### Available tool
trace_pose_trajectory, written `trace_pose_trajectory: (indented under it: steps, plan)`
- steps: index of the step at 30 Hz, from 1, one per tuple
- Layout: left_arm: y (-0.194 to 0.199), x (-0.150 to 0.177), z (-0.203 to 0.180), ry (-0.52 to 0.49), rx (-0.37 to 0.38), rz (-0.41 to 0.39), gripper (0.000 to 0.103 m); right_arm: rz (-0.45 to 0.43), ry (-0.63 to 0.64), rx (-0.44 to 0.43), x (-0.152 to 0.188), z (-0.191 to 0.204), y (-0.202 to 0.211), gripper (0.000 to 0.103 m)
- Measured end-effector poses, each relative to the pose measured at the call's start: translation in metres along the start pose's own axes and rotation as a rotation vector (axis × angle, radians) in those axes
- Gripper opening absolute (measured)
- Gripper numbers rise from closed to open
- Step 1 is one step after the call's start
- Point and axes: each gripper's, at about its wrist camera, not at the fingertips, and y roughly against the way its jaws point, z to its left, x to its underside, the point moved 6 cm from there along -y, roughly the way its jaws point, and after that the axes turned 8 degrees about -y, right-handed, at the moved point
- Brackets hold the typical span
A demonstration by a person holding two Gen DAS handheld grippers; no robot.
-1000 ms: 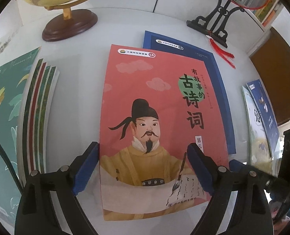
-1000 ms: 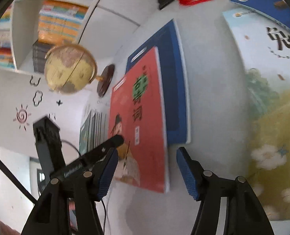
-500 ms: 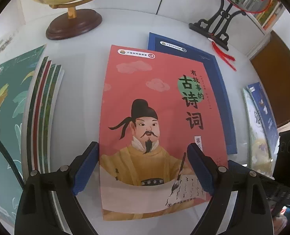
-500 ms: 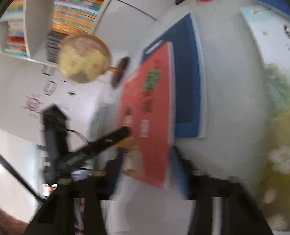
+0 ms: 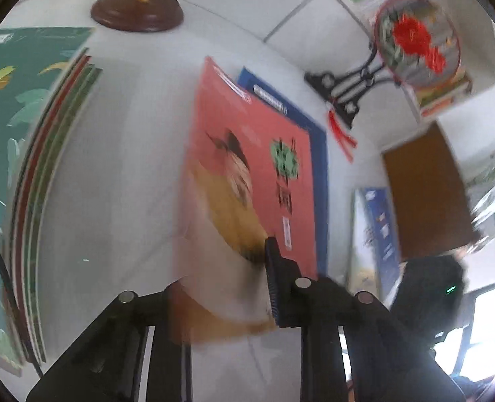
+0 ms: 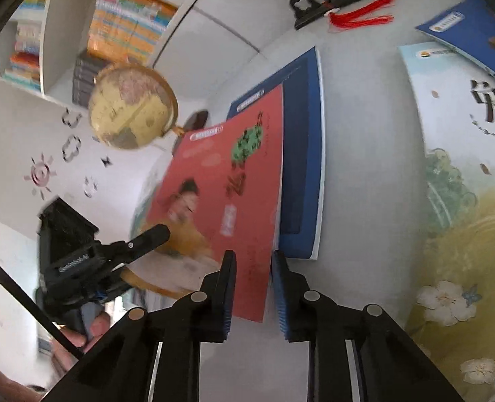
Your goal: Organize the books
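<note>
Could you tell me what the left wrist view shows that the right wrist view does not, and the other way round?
Only the left wrist view shows the green book stack on the table, the round red-flowered ornament on its black stand, and a brown door. Only the right wrist view shows the bookshelf, the wall stickers, the full globe and the large pale illustrated book. Both show the red book, tilted off the table with each gripper's jaws closing on its near end, the blue book beneath, and the red tassel.
</note>
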Motion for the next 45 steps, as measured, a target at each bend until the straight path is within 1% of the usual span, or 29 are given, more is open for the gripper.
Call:
trace_pose_trajectory:
  steps: [1, 2, 5, 6, 7, 9, 11, 13, 14, 15, 16, 17, 18, 19, 20, 21, 23, 24, 26, 28, 31, 34, 36, 38, 39, 41, 43, 45]
  plan:
    - [-0.002, 0.001, -0.001, -0.006, -0.021, 0.007, 0.019, 0.013, -0.003, -0.024, 0.001, 0.003, -0.004, 0.022]
    - [-0.003, 0.002, -0.001, 0.001, -0.016, 0.015, 0.019, 0.016, -0.011, -0.046, 0.002, 0.006, -0.005, 0.022]
    - [-0.003, 0.004, 0.003, 0.074, 0.036, 0.043, 0.018, 0.01, -0.029, -0.062, 0.0, 0.006, -0.007, 0.026]
    - [-0.002, 0.003, 0.002, 0.085, 0.043, 0.045, 0.018, 0.025, -0.062, -0.061, 0.0, 0.001, -0.011, 0.025]
    - [-0.001, 0.003, 0.001, 0.091, 0.053, 0.044, 0.018, 0.036, -0.083, -0.065, 0.001, -0.001, -0.014, 0.026]
    - [0.002, 0.002, -0.005, 0.089, 0.066, 0.042, 0.018, 0.03, -0.091, -0.084, 0.001, 0.003, -0.014, 0.033]
    - [0.004, 0.001, -0.011, 0.08, 0.067, 0.05, 0.018, 0.03, -0.092, -0.098, 0.003, 0.008, -0.016, 0.037]
    - [0.005, 0.0, -0.012, 0.092, 0.075, 0.05, 0.017, 0.04, -0.101, -0.119, 0.005, 0.013, -0.019, 0.041]
    - [0.006, 0.0, -0.012, 0.095, 0.079, 0.051, 0.017, 0.03, -0.107, -0.122, 0.005, 0.014, -0.019, 0.042]
    - [0.005, 0.0, -0.013, 0.09, 0.075, 0.054, 0.017, 0.007, -0.125, -0.139, 0.003, 0.014, -0.018, 0.041]
    - [0.005, 0.0, -0.012, 0.079, 0.055, 0.056, 0.019, -0.014, -0.137, -0.15, 0.002, 0.013, -0.017, 0.037]
    - [0.005, 0.0, -0.01, 0.069, 0.031, 0.058, 0.019, -0.042, -0.15, -0.15, 0.0, 0.011, -0.016, 0.02]
    - [0.005, 0.001, -0.007, 0.071, 0.019, 0.062, 0.023, -0.062, -0.151, -0.139, -0.001, 0.009, -0.014, 0.016]
    - [0.004, 0.0, -0.002, 0.076, 0.001, 0.064, 0.025, -0.064, -0.135, -0.137, -0.001, 0.009, -0.013, 0.015]
    - [0.004, -0.001, 0.002, 0.072, -0.022, 0.062, 0.029, -0.073, -0.095, -0.107, 0.0, 0.013, -0.01, 0.015]
    - [0.004, -0.002, 0.005, 0.069, -0.039, 0.063, 0.029, -0.078, -0.058, -0.077, 0.0, 0.016, -0.009, 0.015]
    - [0.002, -0.003, 0.01, 0.066, -0.045, 0.068, 0.031, -0.074, 0.025, -0.005, 0.004, 0.022, -0.007, 0.015]
    - [0.002, -0.004, 0.01, 0.058, -0.047, 0.067, 0.032, -0.063, 0.052, 0.011, 0.005, 0.024, -0.007, 0.015]
    - [0.001, -0.004, 0.008, 0.029, -0.065, 0.066, 0.032, -0.061, 0.074, 0.024, 0.005, 0.025, -0.004, 0.015]
    - [0.0, -0.005, 0.007, 0.02, -0.08, 0.071, 0.033, -0.068, 0.108, 0.058, 0.003, 0.025, -0.001, 0.015]
    - [0.0, -0.004, 0.007, 0.012, -0.098, 0.081, 0.036, -0.077, 0.114, 0.065, -0.001, 0.023, 0.002, 0.015]
    - [-0.002, -0.003, 0.01, -0.001, -0.137, 0.094, 0.035, -0.076, 0.121, 0.088, -0.003, 0.019, 0.005, 0.015]
    - [-0.001, -0.003, 0.01, -0.023, -0.172, 0.082, 0.028, -0.083, 0.115, 0.09, -0.005, 0.015, 0.008, 0.015]
    - [-0.001, -0.002, 0.007, -0.062, -0.194, 0.075, 0.027, -0.083, 0.11, 0.088, -0.007, 0.013, 0.009, 0.014]
    - [-0.002, -0.001, 0.004, -0.083, -0.2, 0.078, 0.025, -0.078, 0.104, 0.082, -0.008, 0.012, 0.009, 0.014]
    - [-0.003, 0.0, 0.003, -0.104, -0.218, 0.082, 0.024, -0.078, 0.101, 0.069, -0.009, 0.012, 0.009, 0.015]
    - [-0.004, 0.001, 0.002, -0.106, -0.215, 0.081, 0.024, -0.068, 0.083, 0.03, -0.01, 0.012, 0.009, 0.015]
    - [-0.003, 0.001, 0.001, -0.085, -0.187, 0.077, 0.024, -0.058, 0.063, -0.007, -0.011, 0.012, 0.007, 0.015]
